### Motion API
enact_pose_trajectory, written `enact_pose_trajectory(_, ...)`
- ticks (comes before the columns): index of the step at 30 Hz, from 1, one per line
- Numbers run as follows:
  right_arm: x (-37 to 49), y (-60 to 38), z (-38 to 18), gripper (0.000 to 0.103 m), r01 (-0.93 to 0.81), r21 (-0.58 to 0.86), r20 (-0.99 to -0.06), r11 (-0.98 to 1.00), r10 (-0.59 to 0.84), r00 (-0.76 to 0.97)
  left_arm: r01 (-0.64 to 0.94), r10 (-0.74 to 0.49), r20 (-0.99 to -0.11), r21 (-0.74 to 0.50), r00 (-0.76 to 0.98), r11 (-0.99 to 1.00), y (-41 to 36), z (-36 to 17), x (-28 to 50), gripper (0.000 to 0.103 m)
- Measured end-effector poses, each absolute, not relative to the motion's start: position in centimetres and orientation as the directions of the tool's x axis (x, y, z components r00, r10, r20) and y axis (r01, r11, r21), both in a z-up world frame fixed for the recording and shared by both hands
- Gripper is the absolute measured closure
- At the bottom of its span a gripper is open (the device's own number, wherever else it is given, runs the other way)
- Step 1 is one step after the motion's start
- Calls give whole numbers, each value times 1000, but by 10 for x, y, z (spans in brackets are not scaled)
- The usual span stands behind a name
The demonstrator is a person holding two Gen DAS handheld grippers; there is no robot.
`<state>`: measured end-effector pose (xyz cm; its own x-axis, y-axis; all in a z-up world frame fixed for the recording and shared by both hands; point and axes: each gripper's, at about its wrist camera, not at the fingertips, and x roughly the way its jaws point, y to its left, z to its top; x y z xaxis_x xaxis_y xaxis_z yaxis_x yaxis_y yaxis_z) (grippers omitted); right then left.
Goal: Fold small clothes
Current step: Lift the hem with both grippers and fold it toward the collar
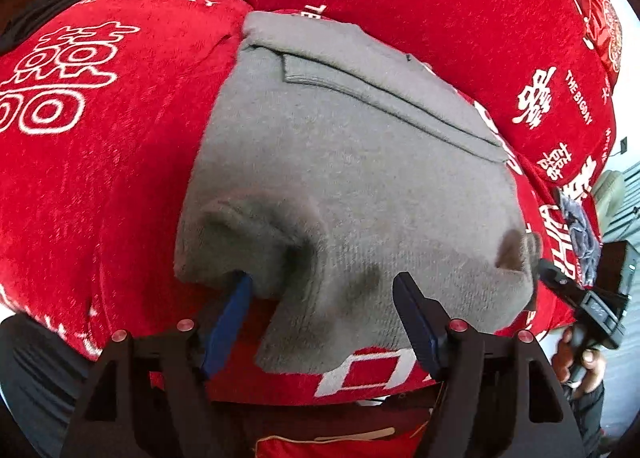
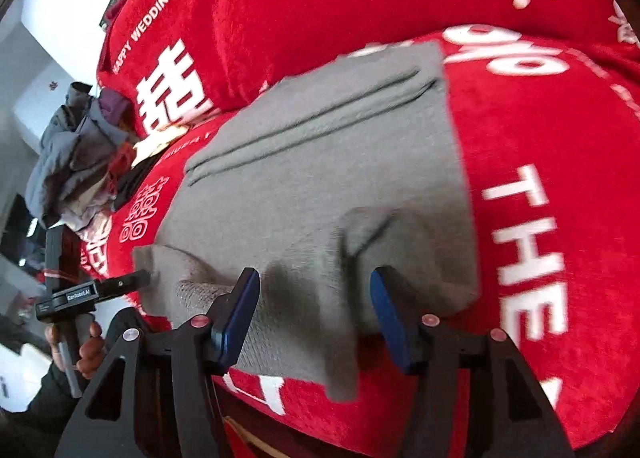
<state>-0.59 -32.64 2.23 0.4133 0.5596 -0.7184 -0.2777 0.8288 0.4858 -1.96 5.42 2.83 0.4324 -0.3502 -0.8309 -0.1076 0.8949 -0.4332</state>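
Grey garment point(image 1: 352, 178) between open jaws

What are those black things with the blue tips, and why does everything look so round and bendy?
They are two grabbing tools that a person holds, one in each hand. Each tool carries a camera with a very wide lens, and that bends the picture. One picture looks along the left gripper, the other along the right gripper. The blue tips are its fingers.

A grey garment lies on a red cover printed with white signs and words. Both tools have their fingers spread wide at the garment's near edge. The cloth bunches up around them, but nothing is pinched.

At the picture's edge you can see the person's hand holding the other tool. A pile of other clothes waits behind.
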Motion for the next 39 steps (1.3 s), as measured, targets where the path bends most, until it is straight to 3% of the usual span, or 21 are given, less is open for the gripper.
enact_pose_trajectory(1, -2, -321, 16, 65, -288, 478, -732, 830, 557, 391, -104, -344, -836, -423, 427, 900, 53, 27, -18, 49)
enact_pose_trajectory(2, -1, -316, 14, 72, -294, 453, -747, 842, 538, 389, -106, -323, -850, -398, 417, 911, 51, 26, -17, 62)
enact_pose_trajectory(3, -2, -313, 15, 87, -299, 424, -757, 855, 516, 401, -103, -292, -863, -362, 412, 926, 49, 25, -16, 81)
enact_pose_trajectory(5, -6, -313, 19, 91, -311, 422, -747, 852, 521, 413, -89, -302, -859, -368, 413, 925, 52, 28, -19, 93)
enact_pose_trajectory(22, 2, -330, 108, 92, -332, 479, -557, 812, 574, 601, -93, -273, -768, -395, 579, 914, 63, 112, 6, 93)
enact_pose_trajectory(31, 57, -328, 135, 92, -315, 484, -535, 816, 561, 632, -86, -246, -745, -376, 621, 923, 62, 140, 66, 93)
enact_pose_trajectory(39, 139, -321, 127, 92, -240, 479, -584, 844, 511, 631, -133, -228, -763, -379, 606, 916, 65, 133, 152, 93)
